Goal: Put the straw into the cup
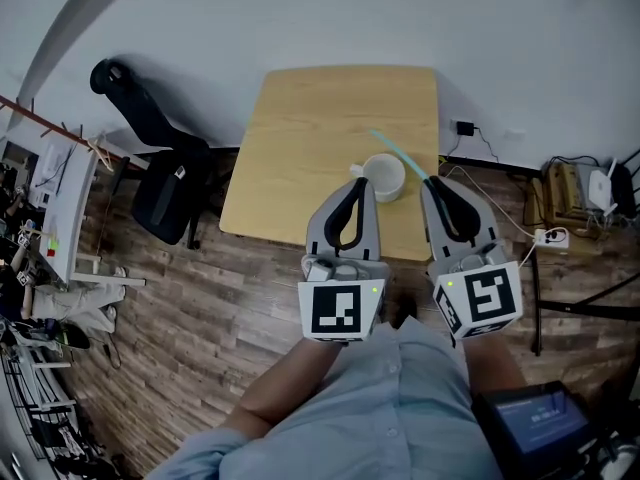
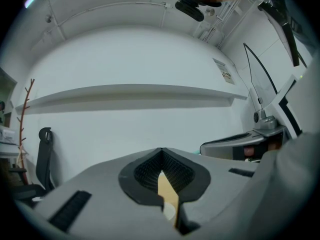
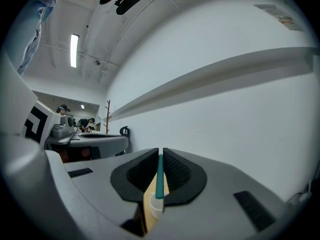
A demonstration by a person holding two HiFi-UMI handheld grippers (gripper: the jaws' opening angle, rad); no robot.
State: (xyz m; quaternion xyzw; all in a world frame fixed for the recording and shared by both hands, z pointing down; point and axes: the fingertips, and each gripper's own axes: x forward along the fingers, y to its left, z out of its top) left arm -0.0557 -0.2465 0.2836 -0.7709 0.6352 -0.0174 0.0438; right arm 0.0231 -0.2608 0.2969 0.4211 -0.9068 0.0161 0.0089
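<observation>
Pinching straw (image 1: 398, 152): right gripper (image 1: 430, 181); left gripper (image 1: 360, 184) closed, empty, partly hiding cup (image 1: 388, 173) on table (image 1: 300, 128).

table (image 1: 300, 148): light wood; cup (image 1: 384, 176): white, apparently upright, on its right half

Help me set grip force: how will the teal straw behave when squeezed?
The straw is thin, so it probably crushes easily, though the right gripper pinches it without visible buckling. Its long free length likely flexes. Being round, it may roll if dropped.
</observation>
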